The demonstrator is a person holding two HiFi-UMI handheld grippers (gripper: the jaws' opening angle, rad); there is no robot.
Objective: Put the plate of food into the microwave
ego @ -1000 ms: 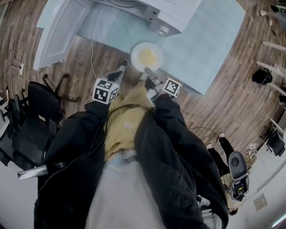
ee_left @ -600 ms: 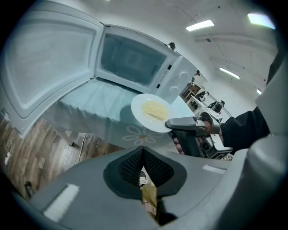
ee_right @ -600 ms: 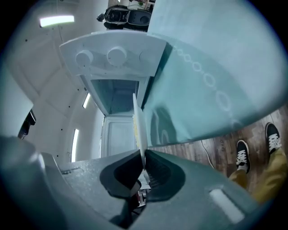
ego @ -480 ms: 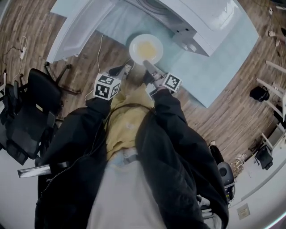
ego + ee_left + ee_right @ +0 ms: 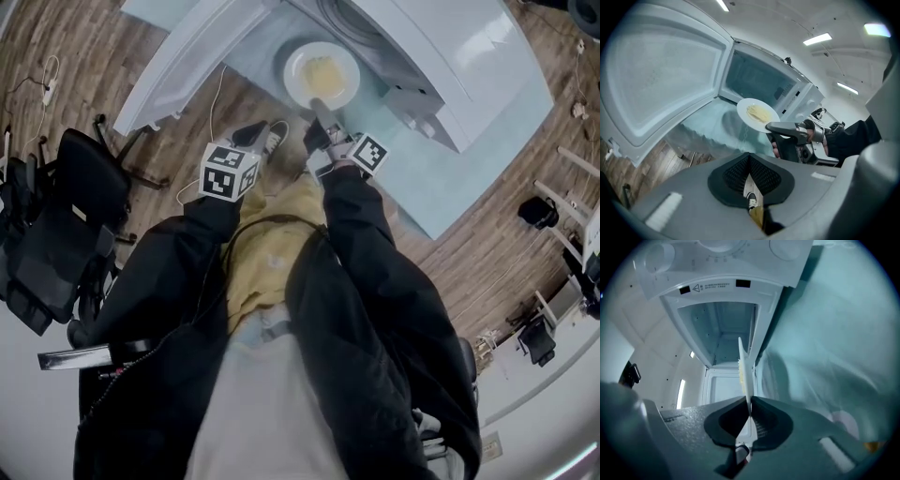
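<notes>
- Since a second ago the plate of food (image 5: 322, 75) has travelled from over the counter's near edge up to the microwave's open front, and both claws have gone forward with it.
- Head view: the plate hangs just in front of the microwave (image 5: 422, 56), above the teal-covered counter (image 5: 469, 141) a little inside its near edge, and it is not inside the cavity. The right claw (image 5: 317, 105) reaches out to the plate's near rim. The microwave door (image 5: 187, 56) stands swung out to the left, past the counter's left edge. An office chair (image 5: 56, 234) stands on the wooden floor at the left.
- Left gripper view: the left claw (image 5: 750, 171) has its tips pressed together with nothing between them, and it points down towards the floor. Beyond it the plate carries pale yellow food, level with the cavity's mouth.
- Right gripper view: the right claw is clamped tight on the plate's rim. The plate shows edge-on and points straight at the open cavity.
</notes>
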